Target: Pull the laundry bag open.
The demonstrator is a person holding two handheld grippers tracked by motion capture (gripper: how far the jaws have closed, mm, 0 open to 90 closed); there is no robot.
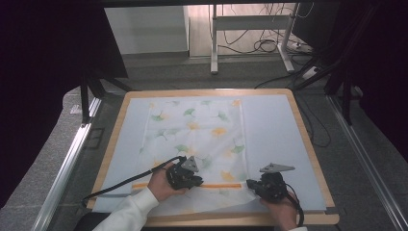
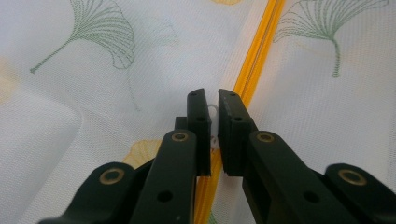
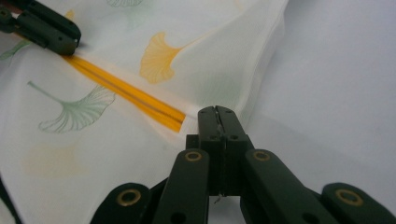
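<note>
The white ginkgo-printed fabric bag [image 1: 197,139] is spread on the table [image 1: 298,125], filling the middle of the high view, with its orange zipper [image 1: 216,185] running across the lower centre.

In the left gripper view the left tongs [image 2: 213,100] are nearly closed around a small white zipper pull [image 2: 213,112]. A narrow gap remains between the pads, so it cannot be told whether the pull is truly pinched. The right tongs [image 3: 217,114] are closed tight on the bag's cloth just past the zipper's end.

If the pull is held only lightly, it is likely to slip out once it is drawn along the zipper. If the right tongs' hold on the thin cloth gives way, the bag could be dragged and bunched instead of opened.

In the lower part of the high view both hands are held low over the near edge of the bag. The left hand [image 1: 161,185] is angled inward toward the zipper, and the right hand [image 1: 281,209] is angled toward the bag's lower right corner.
</note>
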